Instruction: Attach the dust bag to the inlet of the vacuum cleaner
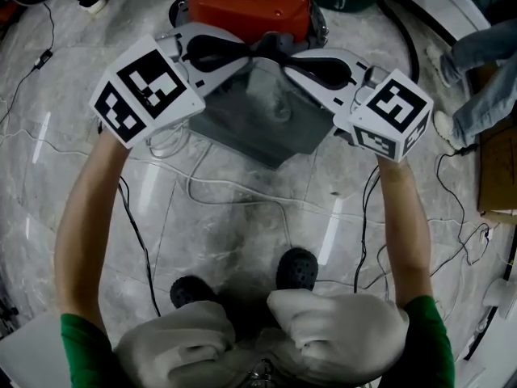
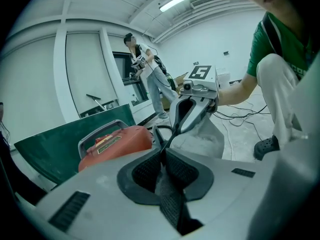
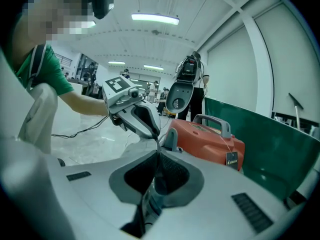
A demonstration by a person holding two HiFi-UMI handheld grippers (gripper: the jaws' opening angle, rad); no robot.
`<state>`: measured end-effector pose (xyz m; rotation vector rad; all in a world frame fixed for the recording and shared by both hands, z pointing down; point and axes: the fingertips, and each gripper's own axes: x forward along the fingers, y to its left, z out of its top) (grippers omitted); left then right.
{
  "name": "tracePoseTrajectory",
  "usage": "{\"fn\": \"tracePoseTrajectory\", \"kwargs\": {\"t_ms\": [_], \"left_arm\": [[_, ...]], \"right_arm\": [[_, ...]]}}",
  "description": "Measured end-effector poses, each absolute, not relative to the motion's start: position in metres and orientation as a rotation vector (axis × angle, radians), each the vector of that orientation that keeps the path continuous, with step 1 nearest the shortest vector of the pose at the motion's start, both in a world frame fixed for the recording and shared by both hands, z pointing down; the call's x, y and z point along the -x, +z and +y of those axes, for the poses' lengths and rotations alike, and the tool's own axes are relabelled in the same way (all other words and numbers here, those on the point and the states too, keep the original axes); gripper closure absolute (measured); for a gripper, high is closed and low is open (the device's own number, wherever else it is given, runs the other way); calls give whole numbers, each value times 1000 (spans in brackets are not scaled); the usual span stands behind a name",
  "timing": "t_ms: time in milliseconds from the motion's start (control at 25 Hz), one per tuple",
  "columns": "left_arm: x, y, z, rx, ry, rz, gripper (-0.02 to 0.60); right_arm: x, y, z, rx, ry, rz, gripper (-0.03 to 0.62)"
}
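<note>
Floor's a pale grey marbled stone floor (image 1: 242, 208), glossy enough to catch streaks of light, with thin black and white cables (image 1: 137, 241) snaking all over it. A flat brown cardboard sheet (image 1: 494, 168) lies at the right edge of the head view. Plain white walls (image 2: 35, 84), a ribbed white ceiling (image 3: 165, 44), and long fluorescent tube lights (image 2: 177, 0) overhead. A dark green panel (image 3: 260, 134) runs along the lower right of the right gripper view, with a thick white column (image 3: 260, 69) above it. There's a dark window (image 2: 121, 74) left of centre in the left gripper view, and a standing person (image 2: 150, 71) just beside it.
</note>
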<state>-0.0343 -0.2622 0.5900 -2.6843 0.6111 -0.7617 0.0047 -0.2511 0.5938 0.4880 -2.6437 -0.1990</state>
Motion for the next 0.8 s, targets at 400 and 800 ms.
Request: {"fn": "tracePoseTrajectory", "kwargs": {"t_ms": [400, 800], "left_arm": [[36, 590, -262, 2705, -696, 650, 552], [39, 587, -258, 2682, -628, 686, 552]], "right_arm": [[-5, 595, -251, -507, -151, -2677, 574], [-6, 591, -246, -553, -189, -2704, 574]]}}
